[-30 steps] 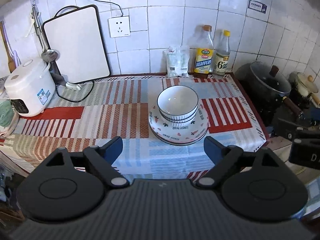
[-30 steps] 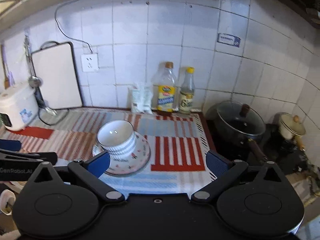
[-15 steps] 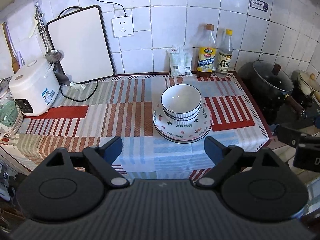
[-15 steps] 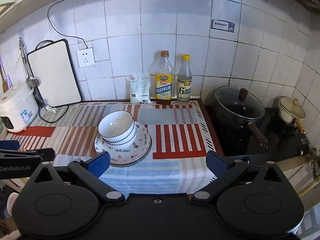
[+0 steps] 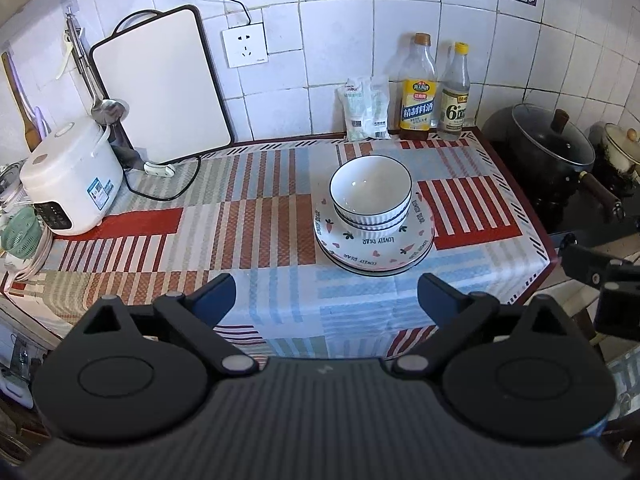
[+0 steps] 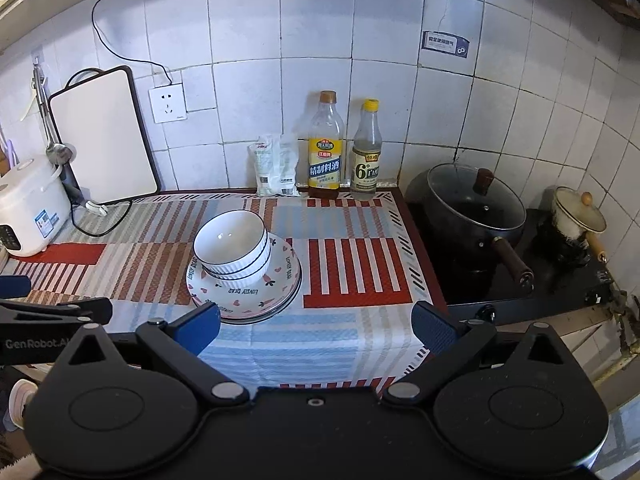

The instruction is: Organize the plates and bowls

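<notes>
Left gripper (image 5: 326, 294) opening wider, empty; right gripper (image 6: 316, 326) stays spread, empty.

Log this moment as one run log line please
stage: approach | bowls stacked on plates | left gripper: opening, nothing between fingers | right gripper: open, empty

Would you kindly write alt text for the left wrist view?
Two nested bowls sit on stacked plates on a striped cloth. The left tongs are opening with nothing between them. A rice cooker stands left, bottles at the tiled wall.
</notes>
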The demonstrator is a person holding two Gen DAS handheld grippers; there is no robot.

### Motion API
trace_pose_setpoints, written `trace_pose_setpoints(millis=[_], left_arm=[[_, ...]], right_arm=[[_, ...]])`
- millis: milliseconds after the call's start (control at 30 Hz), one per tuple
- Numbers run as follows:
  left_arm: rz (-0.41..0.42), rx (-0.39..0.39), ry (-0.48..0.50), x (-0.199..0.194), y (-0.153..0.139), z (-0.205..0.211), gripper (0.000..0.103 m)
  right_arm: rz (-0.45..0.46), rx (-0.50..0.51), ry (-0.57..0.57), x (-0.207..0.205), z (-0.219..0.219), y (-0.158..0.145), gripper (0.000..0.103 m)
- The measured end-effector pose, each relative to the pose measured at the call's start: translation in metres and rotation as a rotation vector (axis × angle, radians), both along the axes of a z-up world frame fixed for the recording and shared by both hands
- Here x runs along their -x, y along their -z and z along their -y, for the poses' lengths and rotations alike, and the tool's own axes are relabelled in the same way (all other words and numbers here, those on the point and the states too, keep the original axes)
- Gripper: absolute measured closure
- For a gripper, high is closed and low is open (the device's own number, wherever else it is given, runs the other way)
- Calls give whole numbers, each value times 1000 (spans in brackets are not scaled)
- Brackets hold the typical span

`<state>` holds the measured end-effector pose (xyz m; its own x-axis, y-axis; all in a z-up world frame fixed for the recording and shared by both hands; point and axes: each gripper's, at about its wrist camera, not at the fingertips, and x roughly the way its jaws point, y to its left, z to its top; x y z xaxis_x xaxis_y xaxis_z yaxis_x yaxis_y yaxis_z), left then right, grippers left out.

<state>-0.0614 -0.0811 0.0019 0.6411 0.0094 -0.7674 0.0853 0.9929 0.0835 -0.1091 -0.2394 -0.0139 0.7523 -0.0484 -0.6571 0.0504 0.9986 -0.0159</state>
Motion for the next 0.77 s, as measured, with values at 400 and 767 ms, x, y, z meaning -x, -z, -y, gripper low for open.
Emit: trace_pose_setpoints(millis=[400,767], left_arm=[[47,-34,25,-6,-11,3,4],[58,-53,35,-5,-8,8,4]], right_arm=[[-15,5,7,-8,-3,-4,0],[-32,1,2,-16,-4,2,0]])
